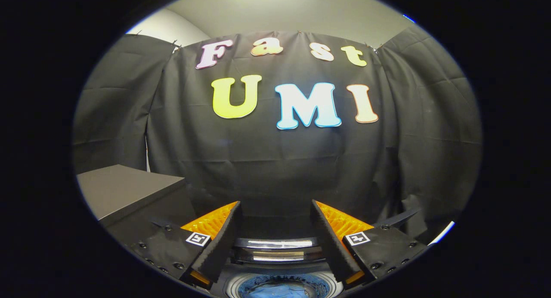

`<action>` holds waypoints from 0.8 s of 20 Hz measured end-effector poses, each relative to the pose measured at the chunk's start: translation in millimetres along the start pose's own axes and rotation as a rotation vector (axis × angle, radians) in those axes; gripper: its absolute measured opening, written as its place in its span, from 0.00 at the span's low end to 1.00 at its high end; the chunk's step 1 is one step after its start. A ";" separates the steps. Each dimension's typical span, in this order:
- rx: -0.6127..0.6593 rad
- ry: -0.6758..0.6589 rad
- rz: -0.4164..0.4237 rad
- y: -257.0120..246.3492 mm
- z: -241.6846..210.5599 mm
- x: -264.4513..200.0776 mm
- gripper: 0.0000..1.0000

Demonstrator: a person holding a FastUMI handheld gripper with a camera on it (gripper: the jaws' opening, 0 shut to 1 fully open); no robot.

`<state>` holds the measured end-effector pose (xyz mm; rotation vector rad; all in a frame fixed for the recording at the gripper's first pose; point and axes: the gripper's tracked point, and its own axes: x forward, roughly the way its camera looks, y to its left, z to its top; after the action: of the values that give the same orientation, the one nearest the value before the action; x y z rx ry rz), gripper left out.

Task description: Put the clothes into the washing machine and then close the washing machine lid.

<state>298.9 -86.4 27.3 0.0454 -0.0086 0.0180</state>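
A dark bench (pixel 125 190) stands to the left, beyond the jaws. The gripper (pixel 275 209) hangs above the washing machine (pixel 280 250); its jaws are wide apart and hold nothing. Blue clothes (pixel 280 287) appear to lie in the drum below, between the fingers. Loading looks complete; the next move calls for finding and lowering the lid (pixel 277 243). The drum is cut off, and the lid's position is hard to make out.

Soft, even light falls from overhead at 12 o'clock, brightest on the pale ceiling (pixel 275 9). The black cloth wall (pixel 275 169) stays dim yet sharp, its folds clear. Fisheye bending bows straight lines toward the rim. Glare streaks the washing machine lid (pixel 277 248) at 6 o'clock, between the parted gripper (pixel 275 207) fingers.
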 end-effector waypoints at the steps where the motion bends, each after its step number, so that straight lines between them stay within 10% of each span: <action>1: 0.000 0.000 0.000 -0.2 -1.8 -3.9 0.98; 16: 0.021 0.095 0.010 -0.7 -64.9 -83.1 0.98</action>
<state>216.4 -85.6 -38.3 0.0656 0.0860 0.0307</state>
